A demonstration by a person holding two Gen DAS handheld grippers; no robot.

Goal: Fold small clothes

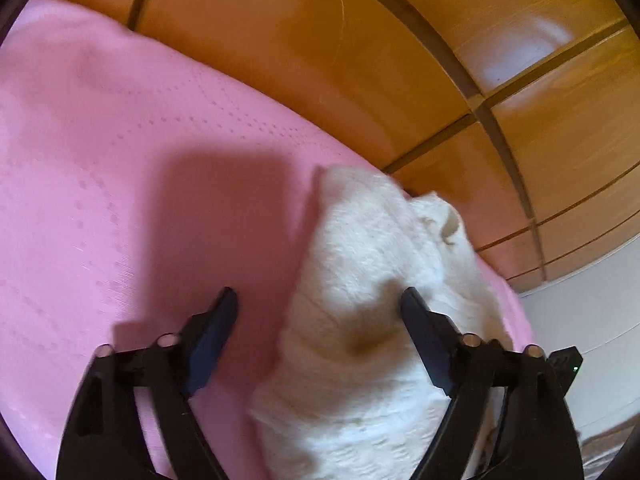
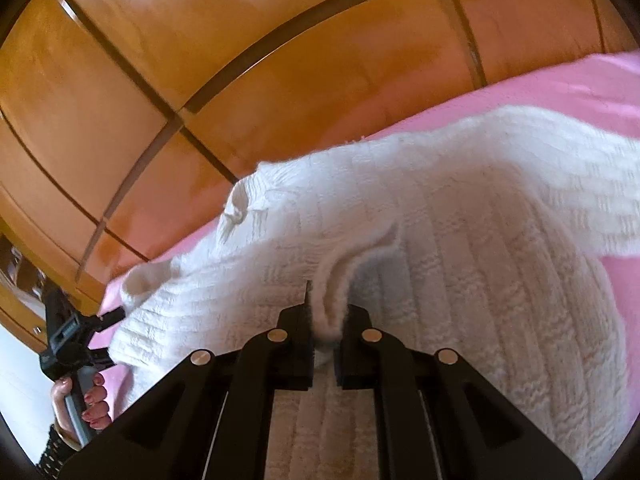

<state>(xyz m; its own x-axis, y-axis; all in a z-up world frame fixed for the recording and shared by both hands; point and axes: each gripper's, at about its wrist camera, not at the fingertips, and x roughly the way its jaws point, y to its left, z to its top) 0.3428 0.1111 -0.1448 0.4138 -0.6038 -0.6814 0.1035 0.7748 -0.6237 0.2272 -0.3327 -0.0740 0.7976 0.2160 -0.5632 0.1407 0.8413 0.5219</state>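
The white knitted sweater [image 2: 460, 248] lies spread on the pink bedspread [image 1: 100, 152], close to the bed's far edge and just in front of the wooden wardrobe [image 1: 320, 40]. In the right wrist view the knit fills most of the near field, a sleeve reaching far right and another cuffed end lying at the left edge of the bed. The right gripper [image 2: 325, 320] is clenched on a raised ridge of the sweater, the fold of knit pinched between its two black fingers and standing up from the flat cloth around it. In the left wrist view the left gripper [image 1: 320, 300] stands released, its jaws apart; one finger is over bare bedspread, the other over the sweater, with the garment's left edge running between them and no pad pressing on it. The same gripper appears at the left of the right wrist view, carried by a hand [image 2: 86, 400] with painted nails beside the bed's edge. Blur softens the knit's outline in both views.
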